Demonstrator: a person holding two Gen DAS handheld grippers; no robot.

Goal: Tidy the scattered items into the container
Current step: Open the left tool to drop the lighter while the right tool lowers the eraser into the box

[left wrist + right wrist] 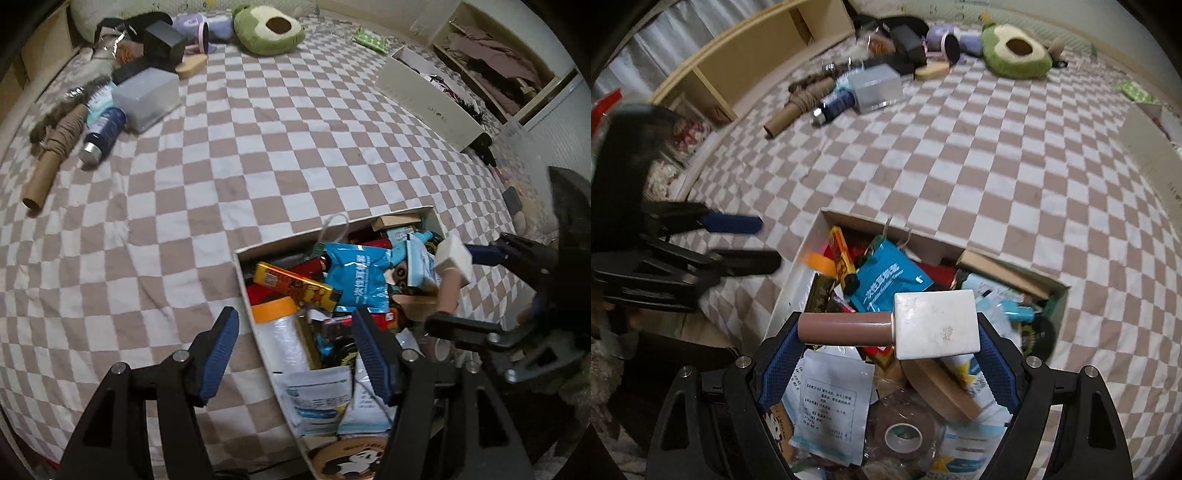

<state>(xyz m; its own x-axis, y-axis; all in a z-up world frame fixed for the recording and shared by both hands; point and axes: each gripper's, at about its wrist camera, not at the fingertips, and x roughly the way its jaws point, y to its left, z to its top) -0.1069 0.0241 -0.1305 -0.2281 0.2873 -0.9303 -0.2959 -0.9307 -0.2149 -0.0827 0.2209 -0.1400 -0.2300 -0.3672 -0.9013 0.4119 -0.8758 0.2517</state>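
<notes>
Right gripper [886,332] grips a white-capped bottle [934,325] crosswise above the full box [798,273]. Left gripper [295,354], jaws apart and empty, hovers over the box's left wall.

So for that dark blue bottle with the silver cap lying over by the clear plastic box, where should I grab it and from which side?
Grip the dark blue bottle across the middle of its blue body, coming from above with the fingers on its two long sides. It lies flat, silver cap toward the open bedspread. The clear box sits close on one side and a cardboard tube on the other, so keep the fingers narrow.
</notes>
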